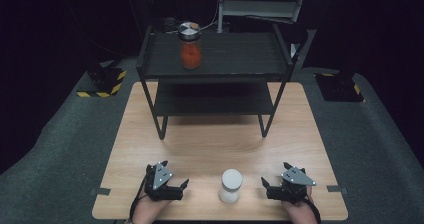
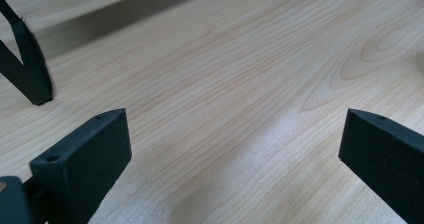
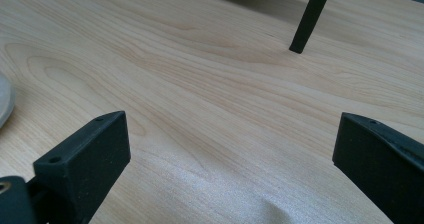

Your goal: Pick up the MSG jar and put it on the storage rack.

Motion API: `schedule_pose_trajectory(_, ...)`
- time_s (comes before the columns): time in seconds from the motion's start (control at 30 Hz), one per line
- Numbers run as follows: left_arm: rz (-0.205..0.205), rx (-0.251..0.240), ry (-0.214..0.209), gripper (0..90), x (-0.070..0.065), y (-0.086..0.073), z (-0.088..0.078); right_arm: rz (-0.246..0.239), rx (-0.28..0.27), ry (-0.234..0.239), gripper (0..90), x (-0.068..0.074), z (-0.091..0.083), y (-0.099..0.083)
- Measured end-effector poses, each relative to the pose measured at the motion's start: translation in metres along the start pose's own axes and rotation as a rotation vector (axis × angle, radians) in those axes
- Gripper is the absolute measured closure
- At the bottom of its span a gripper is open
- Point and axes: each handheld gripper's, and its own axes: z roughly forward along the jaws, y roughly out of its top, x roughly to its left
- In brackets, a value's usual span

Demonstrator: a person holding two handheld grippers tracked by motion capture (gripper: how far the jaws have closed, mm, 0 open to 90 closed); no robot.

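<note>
A light wooden counter (image 1: 215, 139) sits on grey carpeted floor (image 1: 60, 149); a black two-tier shelf (image 1: 215, 59) stands at its far end, darkness beyond.

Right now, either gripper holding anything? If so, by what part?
Nothing held. Left gripper and right gripper are both open over bare table.

A two-tier black shelf rack (image 1: 272, 59) is standing at the far end of the light wooden table (image 1: 210, 139), carrying a clear jar (image 1: 190, 46) of red contents with a metal lid on its top tier. At the near edge, a white-lidded jar (image 1: 230, 185) is sitting between the left gripper (image 1: 174, 186) and right gripper (image 1: 274, 188), both resting on the table with jaws spread
</note>
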Motion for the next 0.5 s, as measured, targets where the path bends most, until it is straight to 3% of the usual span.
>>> schedule_pose_trajectory(0.23,-0.027,-0.001,-0.004,0.6,0.005,-0.002,-0.002,-0.009,-0.037,0.005,1.3,0.002,-0.006,0.001)
schedule_pose_trajectory(0.5,-0.021,0.007,-0.010,0.7,0.006,0.000,-0.001,-0.008,-0.112,0.038,1.3,0.003,-0.022,0.002)
